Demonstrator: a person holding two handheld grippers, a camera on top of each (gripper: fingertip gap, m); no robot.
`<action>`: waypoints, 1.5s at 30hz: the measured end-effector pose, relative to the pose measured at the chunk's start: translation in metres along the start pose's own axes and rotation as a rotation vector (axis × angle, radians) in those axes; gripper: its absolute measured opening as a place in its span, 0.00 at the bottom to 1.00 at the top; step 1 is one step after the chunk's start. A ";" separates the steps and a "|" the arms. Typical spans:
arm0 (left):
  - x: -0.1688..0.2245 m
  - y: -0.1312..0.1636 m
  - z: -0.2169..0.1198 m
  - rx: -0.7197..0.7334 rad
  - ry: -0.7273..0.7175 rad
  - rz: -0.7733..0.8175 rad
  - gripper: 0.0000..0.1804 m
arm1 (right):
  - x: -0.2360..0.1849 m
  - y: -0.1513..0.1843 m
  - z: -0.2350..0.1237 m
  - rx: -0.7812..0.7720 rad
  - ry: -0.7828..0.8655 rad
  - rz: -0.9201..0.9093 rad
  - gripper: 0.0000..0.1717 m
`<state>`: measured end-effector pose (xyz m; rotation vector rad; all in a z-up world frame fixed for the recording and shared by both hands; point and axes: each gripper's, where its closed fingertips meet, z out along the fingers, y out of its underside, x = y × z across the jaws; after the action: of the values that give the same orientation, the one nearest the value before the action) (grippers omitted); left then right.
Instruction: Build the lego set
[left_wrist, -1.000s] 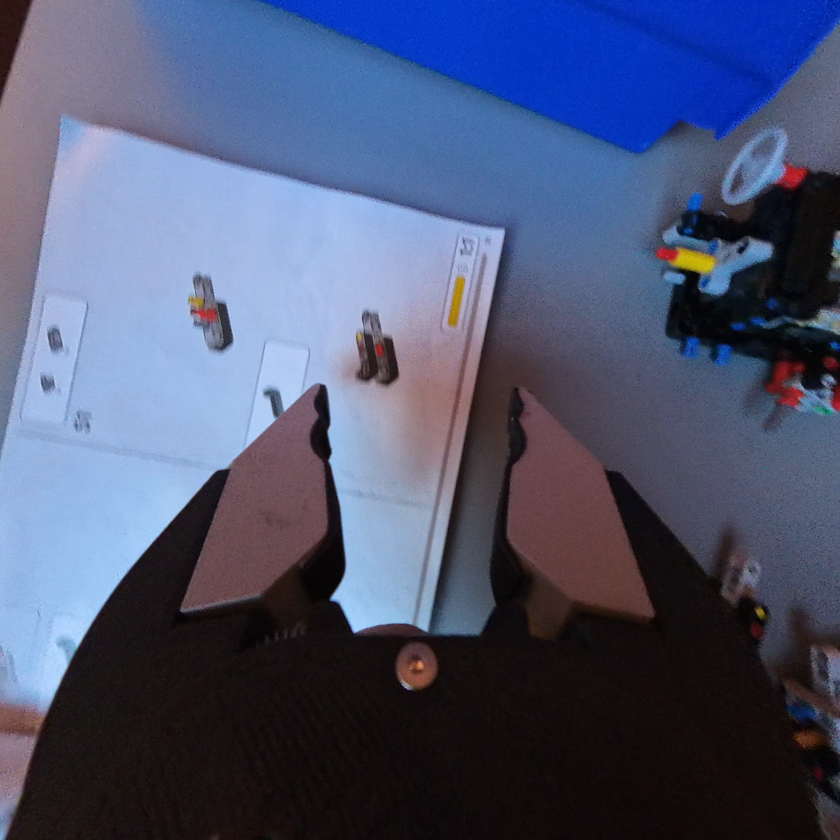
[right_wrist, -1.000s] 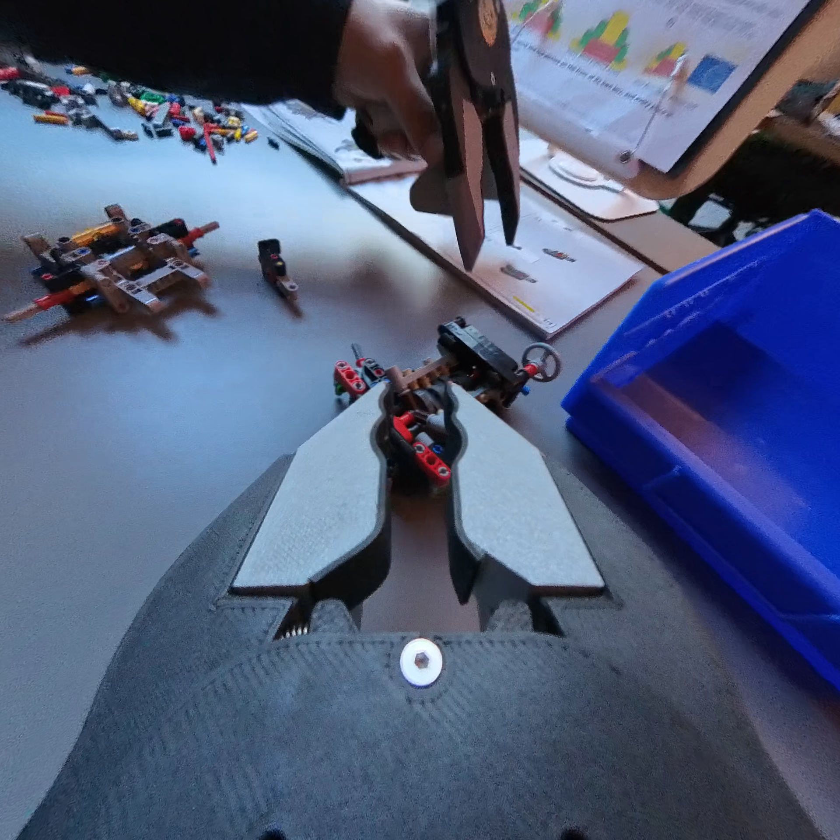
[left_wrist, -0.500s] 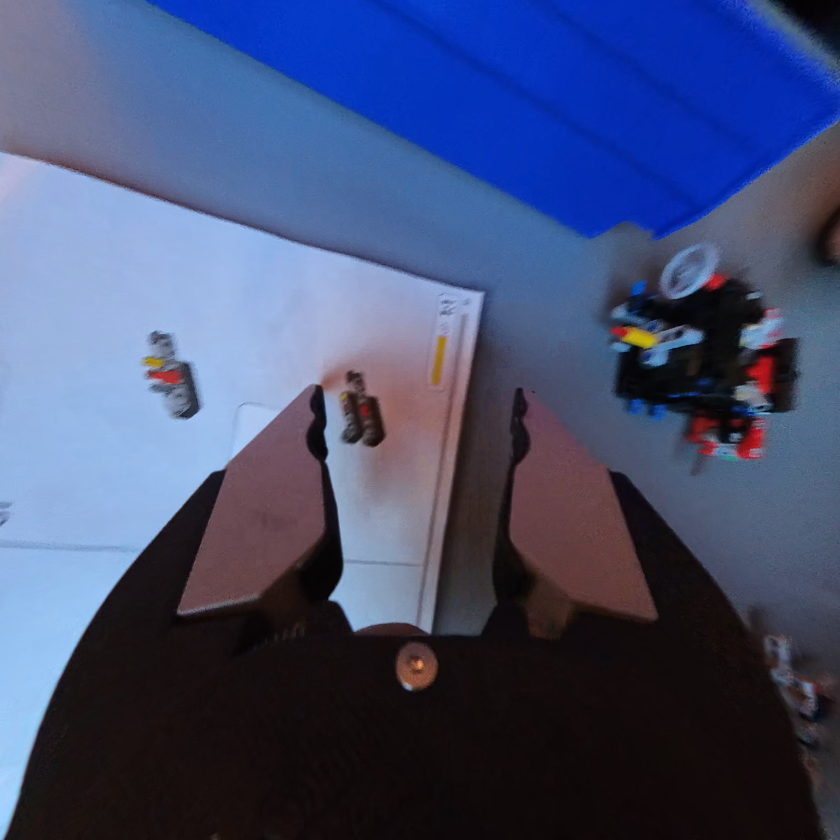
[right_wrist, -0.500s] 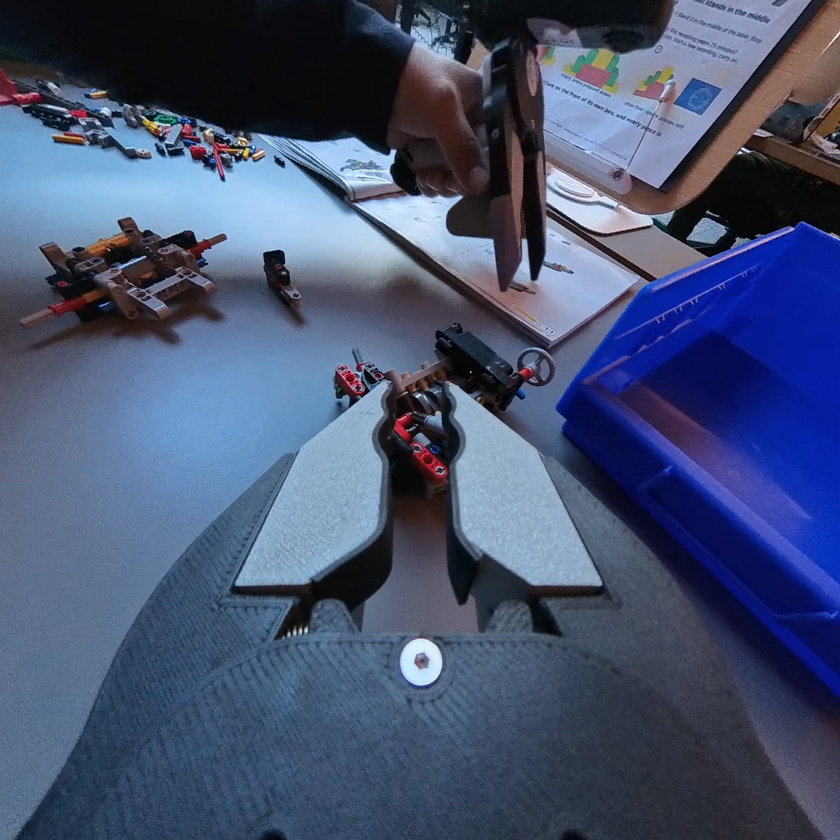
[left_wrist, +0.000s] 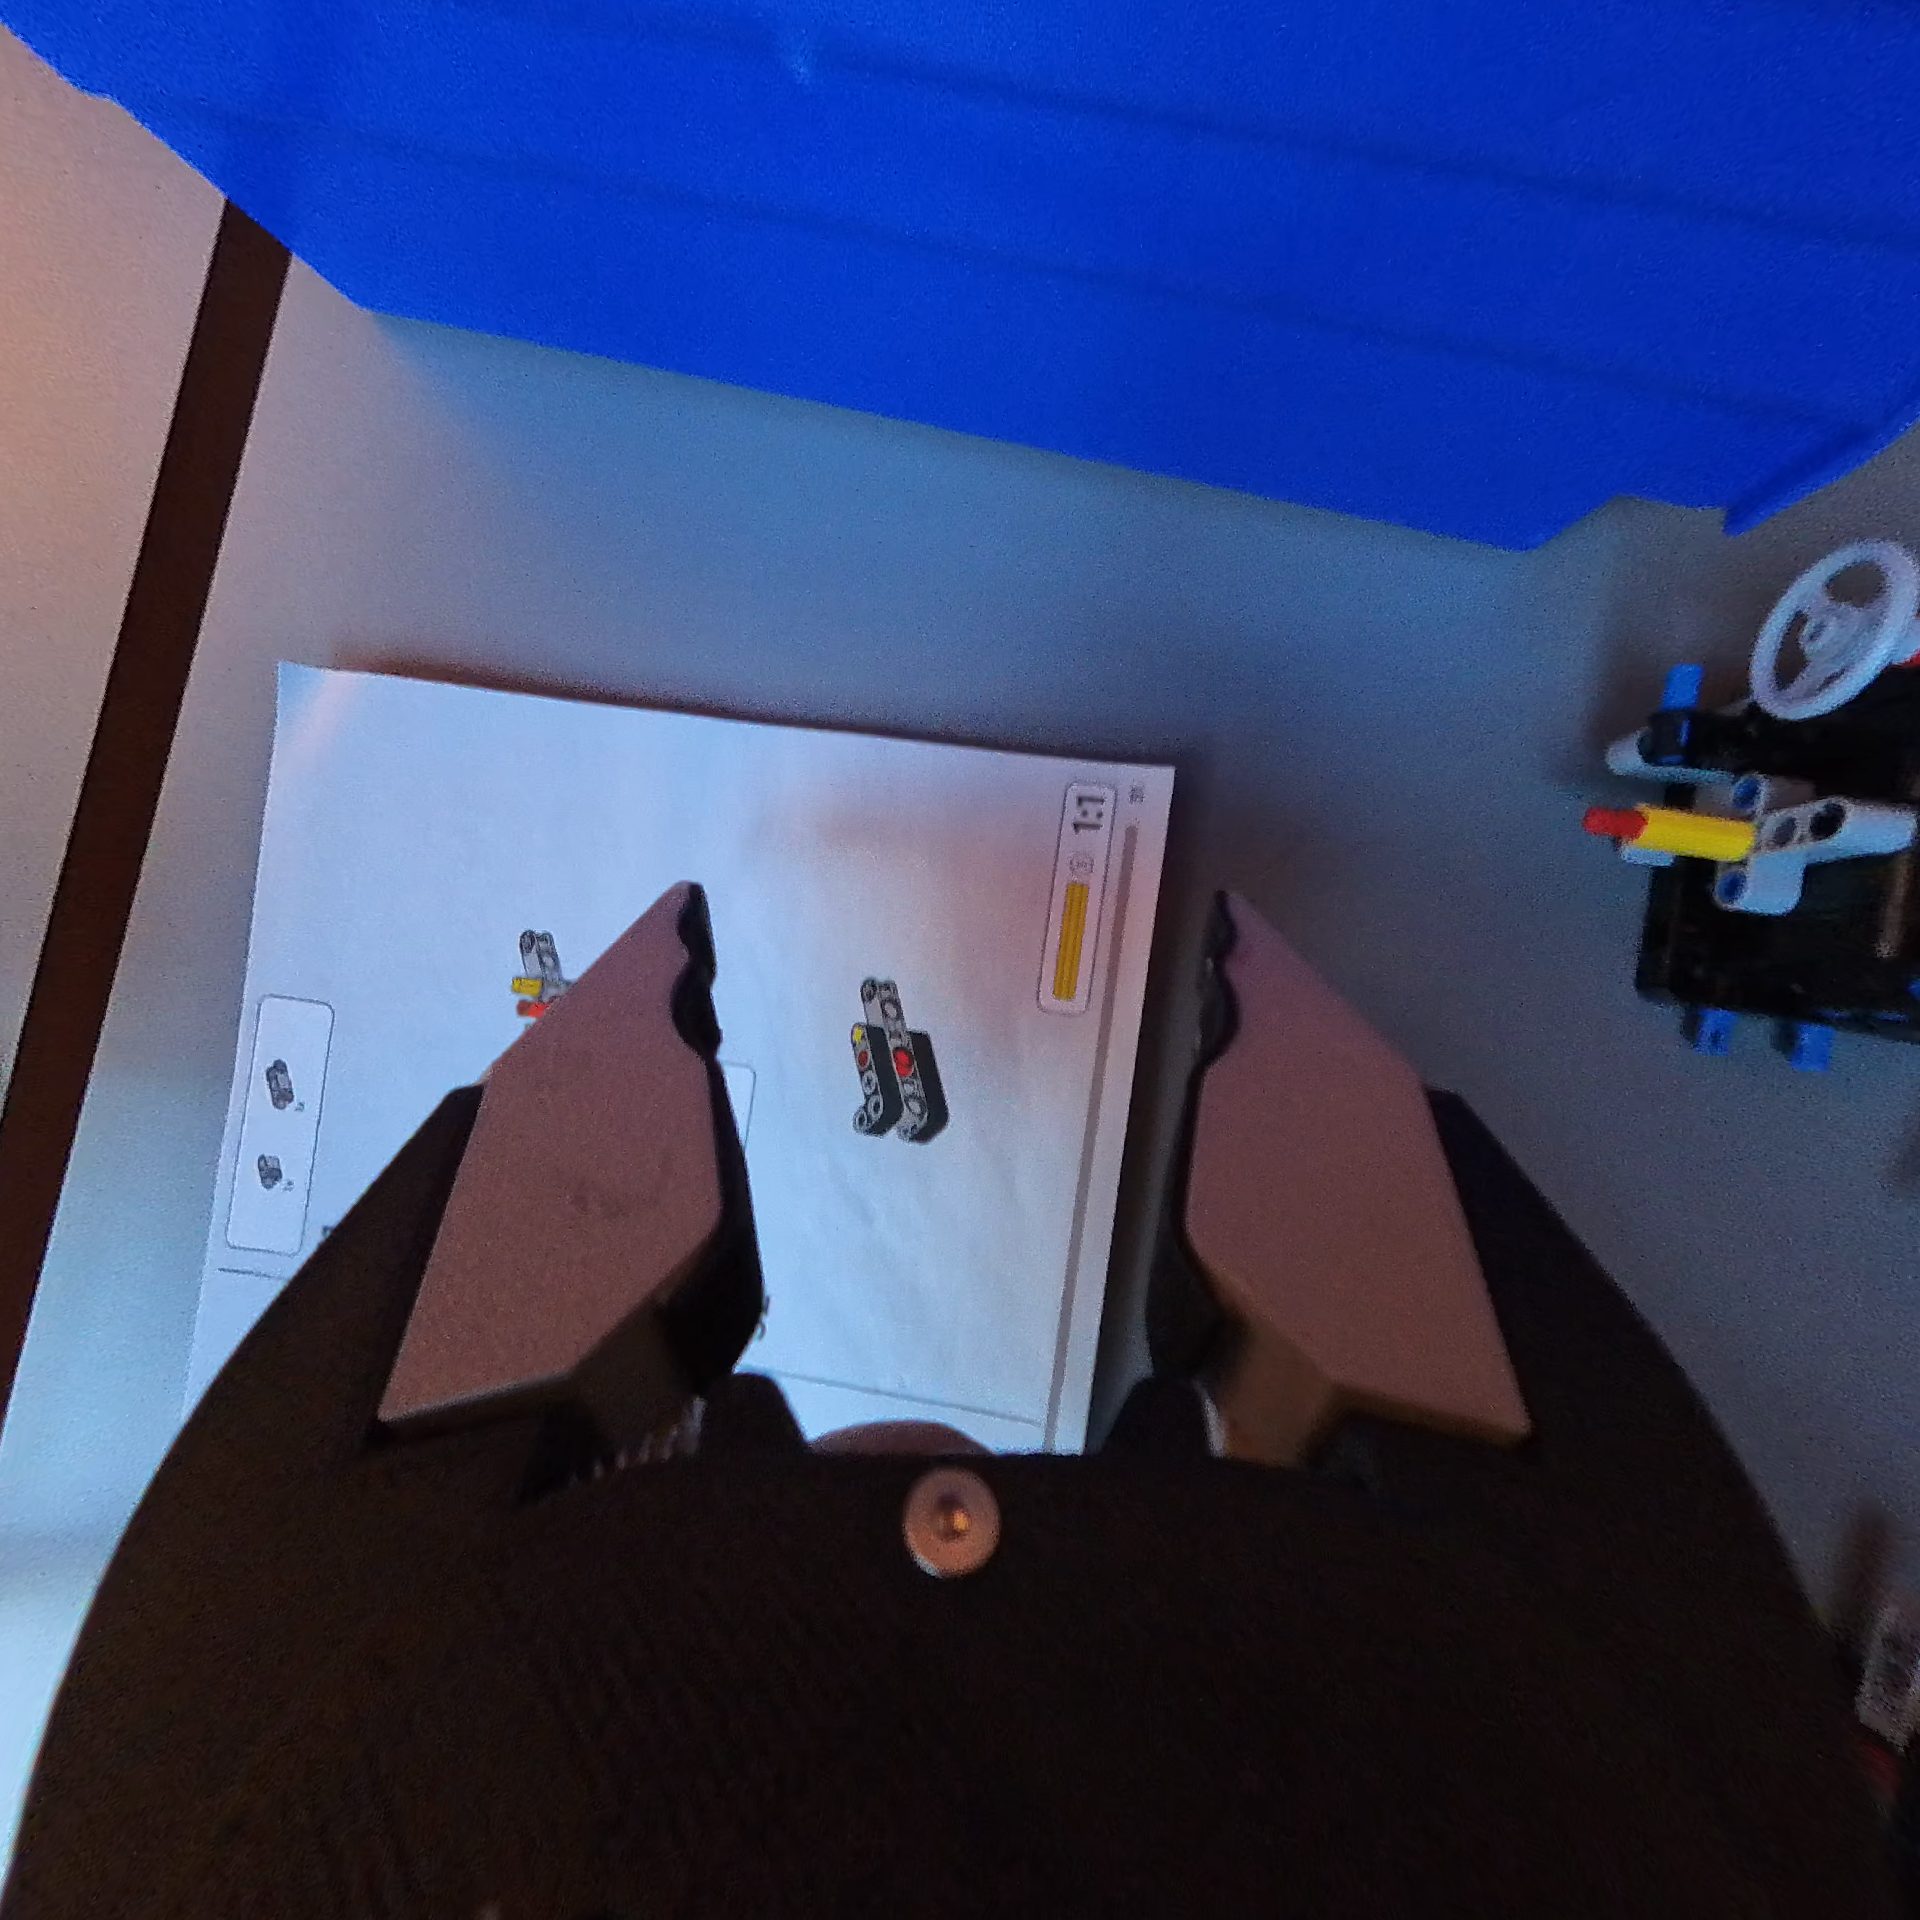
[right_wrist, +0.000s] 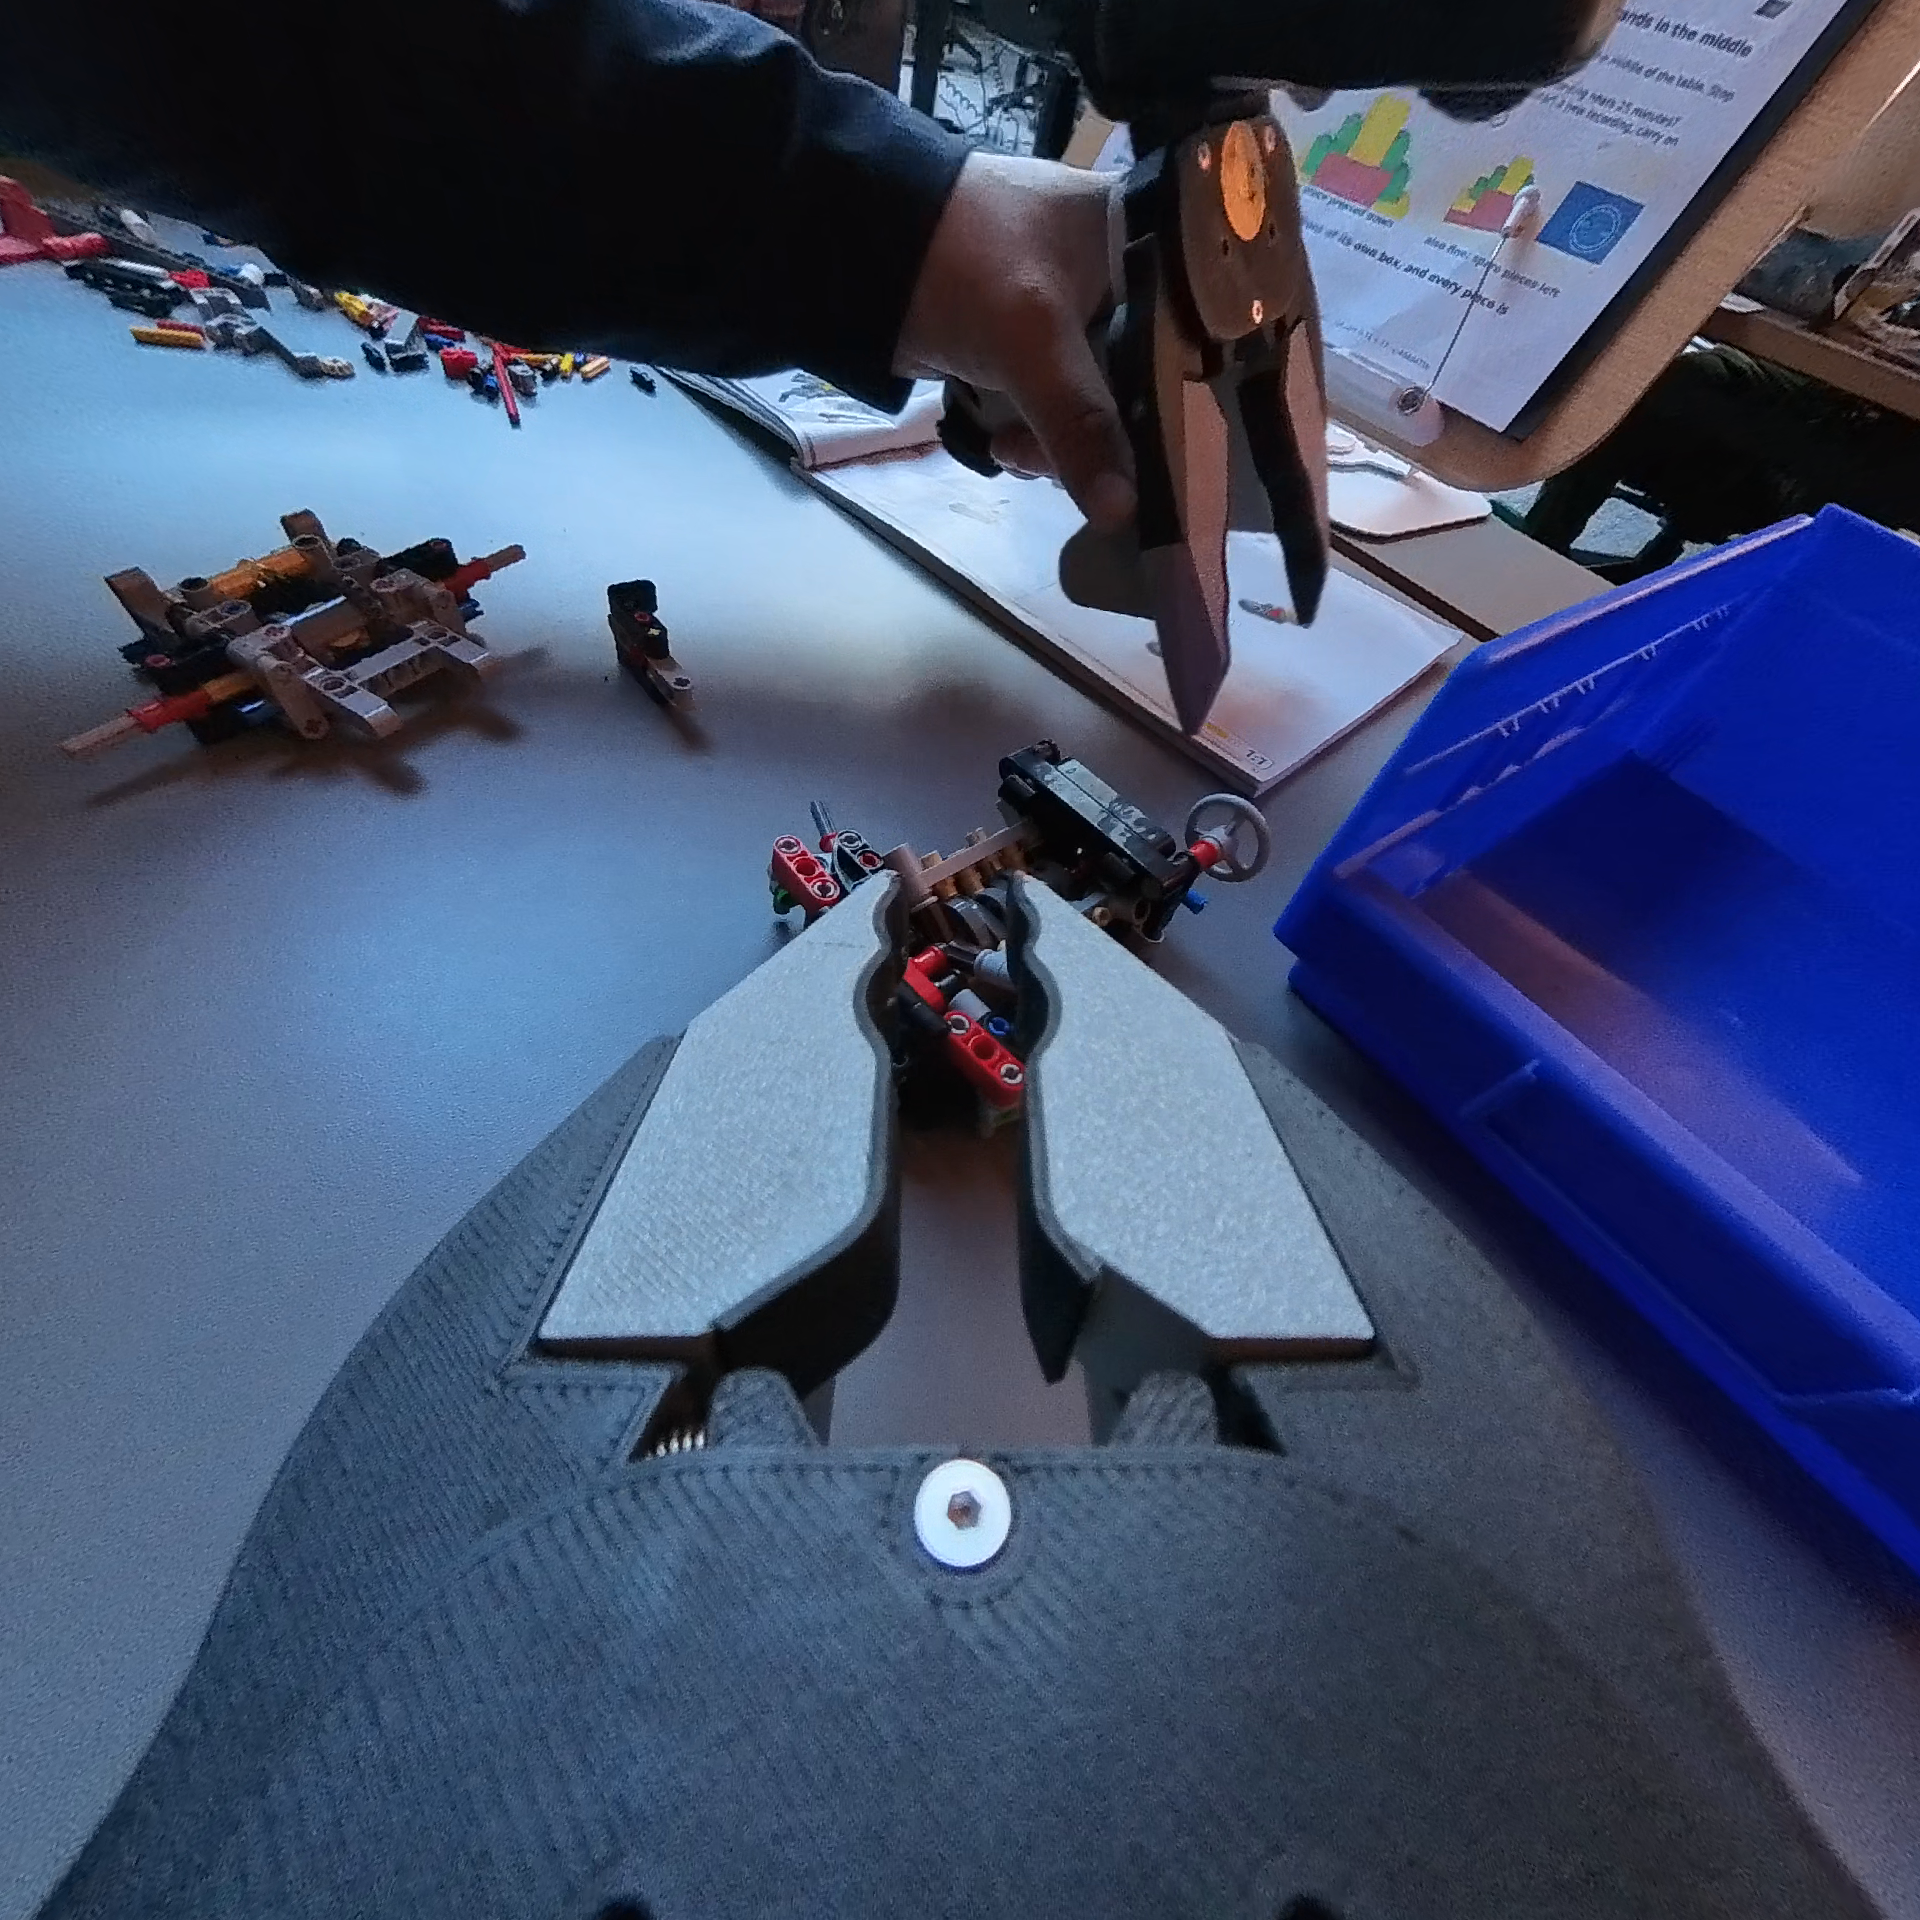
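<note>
Your right claw (right_wrist: 951, 914) pinches the brick-built vehicle chassis (right_wrist: 1081, 831) flat against the grey table (right_wrist: 312, 1039), seemingly to steady it beside the blue storage bin (right_wrist: 1662, 883). Your left claw (left_wrist: 956, 935) hangs spread and empty over the open instruction booklet (left_wrist: 727, 831), gripping nothing. Pad contact lies partly hidden behind red beams. Another chassis section (right_wrist: 291, 634) and scattered loose bricks (right_wrist: 416, 353) are too small to identify.
</note>
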<state>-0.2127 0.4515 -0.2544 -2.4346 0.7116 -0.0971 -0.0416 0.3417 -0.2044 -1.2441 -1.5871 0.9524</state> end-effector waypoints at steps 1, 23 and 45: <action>0.001 -0.002 0.002 -0.001 -0.002 0.006 0.51 | 0.000 0.000 0.000 -0.002 -0.001 -0.001 0.09; -0.007 0.000 0.011 -0.036 0.016 -0.013 0.52 | 0.000 0.001 0.000 -0.002 -0.009 0.010 0.08; -0.010 0.006 0.008 -0.052 0.042 -0.041 0.52 | -0.001 0.002 0.001 -0.011 -0.013 0.010 0.07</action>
<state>-0.2221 0.4565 -0.2634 -2.5040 0.6912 -0.1482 -0.0421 0.3414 -0.2064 -1.2562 -1.5991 0.9607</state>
